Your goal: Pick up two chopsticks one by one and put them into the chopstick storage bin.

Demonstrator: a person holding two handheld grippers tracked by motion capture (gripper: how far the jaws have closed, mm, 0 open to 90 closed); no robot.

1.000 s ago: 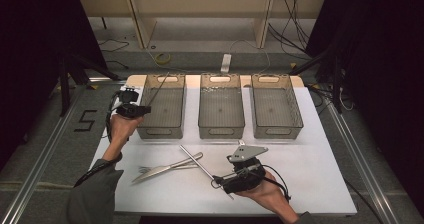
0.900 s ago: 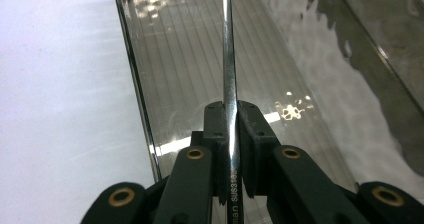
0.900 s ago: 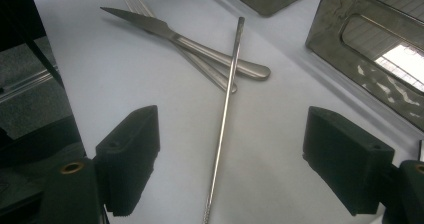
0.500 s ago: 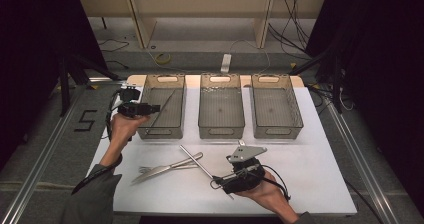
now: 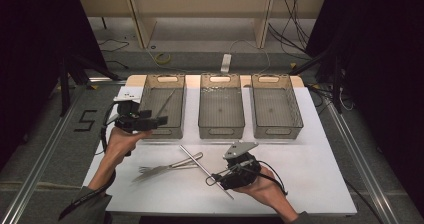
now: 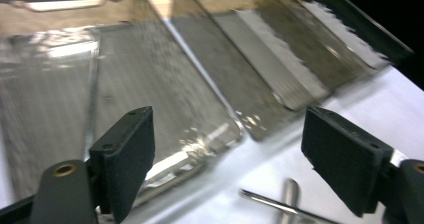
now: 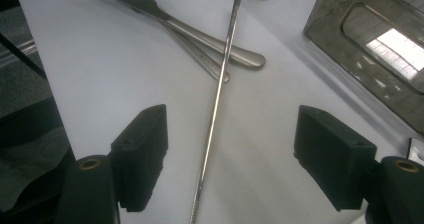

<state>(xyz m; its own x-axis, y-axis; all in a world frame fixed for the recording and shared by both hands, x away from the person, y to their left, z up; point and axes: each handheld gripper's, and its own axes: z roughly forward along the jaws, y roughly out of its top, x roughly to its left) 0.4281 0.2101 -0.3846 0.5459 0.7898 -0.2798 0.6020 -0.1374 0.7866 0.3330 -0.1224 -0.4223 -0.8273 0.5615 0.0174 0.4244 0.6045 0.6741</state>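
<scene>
Since a second ago the left hand-held gripper point(image 5: 161, 121) has let a thin rod point(image 5: 166, 100) into the left bin point(image 5: 162, 132) and opened empty, while the right hand-held gripper point(image 7: 227, 156), open and narrowing, should centre its pads on the chopstick point(image 7: 216, 102) on the bench point(image 5: 310, 174) before squeezing.

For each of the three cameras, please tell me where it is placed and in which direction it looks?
High view: fixed above the person's side, looking forward and down on the white table; both forearms, the left gripper and the right gripper show.
Left gripper view: rides on the left gripper, facing the left bin; its two open jaws show.
Right gripper view: rides on the right gripper, looking down at the thin rod; its open jaws show.
Shared: the rod and the cutlery appear in the high and right gripper views.
</scene>
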